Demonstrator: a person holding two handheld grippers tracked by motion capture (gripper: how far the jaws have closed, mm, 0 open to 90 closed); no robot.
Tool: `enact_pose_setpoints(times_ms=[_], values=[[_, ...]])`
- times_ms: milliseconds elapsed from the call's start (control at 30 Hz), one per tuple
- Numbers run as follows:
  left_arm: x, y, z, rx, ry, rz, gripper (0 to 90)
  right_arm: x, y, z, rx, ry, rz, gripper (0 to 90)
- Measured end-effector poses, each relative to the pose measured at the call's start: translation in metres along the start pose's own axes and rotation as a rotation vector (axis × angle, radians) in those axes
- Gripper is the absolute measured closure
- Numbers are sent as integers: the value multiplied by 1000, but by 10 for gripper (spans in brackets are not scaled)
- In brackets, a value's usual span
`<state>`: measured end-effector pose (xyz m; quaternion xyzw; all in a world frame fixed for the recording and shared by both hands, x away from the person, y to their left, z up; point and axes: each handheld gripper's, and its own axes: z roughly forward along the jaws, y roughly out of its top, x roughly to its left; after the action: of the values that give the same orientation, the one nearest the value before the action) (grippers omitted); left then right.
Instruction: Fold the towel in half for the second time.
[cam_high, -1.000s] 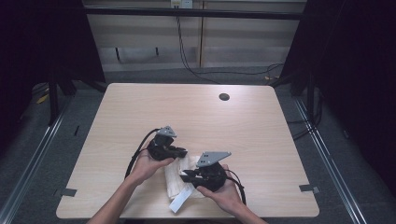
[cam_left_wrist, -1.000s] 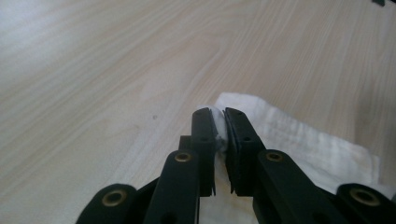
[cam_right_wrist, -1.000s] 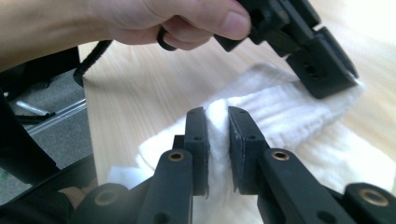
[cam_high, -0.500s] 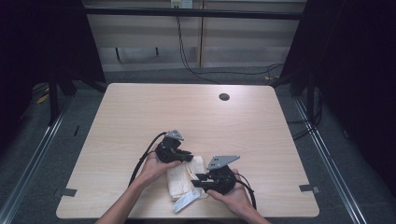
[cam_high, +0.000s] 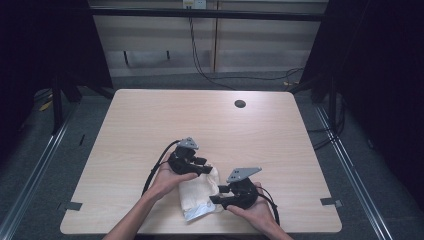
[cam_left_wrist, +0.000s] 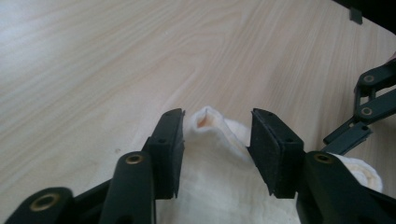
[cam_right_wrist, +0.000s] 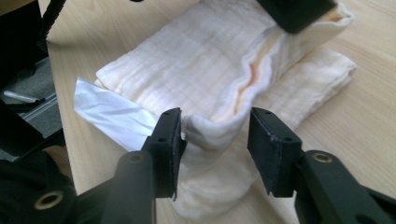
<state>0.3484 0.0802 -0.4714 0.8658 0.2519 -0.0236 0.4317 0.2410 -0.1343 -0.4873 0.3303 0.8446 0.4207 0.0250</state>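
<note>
Cloth (cam_high: 199, 191), cream and folded, is lying near the front edge of the table (cam_high: 150, 125), between the two hands, with a white label (cam_high: 197, 214) sticking out at its near end. Left gripper (cam_high: 202, 167) is sitting at the cloth's far corner; its jaws have just been opening and are standing apart, a raised fold (cam_left_wrist: 208, 120) between them. Right gripper (cam_high: 216, 195) is reaching in from the other side, jaws likewise just opened, a cloth ridge (cam_right_wrist: 212, 128) standing loose between them.
</note>
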Motion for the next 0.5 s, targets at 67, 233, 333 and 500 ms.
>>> enact_pose_setpoints(times_ms=[67,233,333,500], values=[[0,3,-4,-16,4,4,534,-1,-1,-1,-4,6,7,520],[-2,3,-11,-34,15,22,512,-8,-2,-8,-5,-19,7,473],[-2,0,-14,-21,16,32,511,-15,-5,-11,-6,-25,15,460],[1,-4,-21,-13,29,25,512,-20,-6,-19,-29,-43,37,459]])
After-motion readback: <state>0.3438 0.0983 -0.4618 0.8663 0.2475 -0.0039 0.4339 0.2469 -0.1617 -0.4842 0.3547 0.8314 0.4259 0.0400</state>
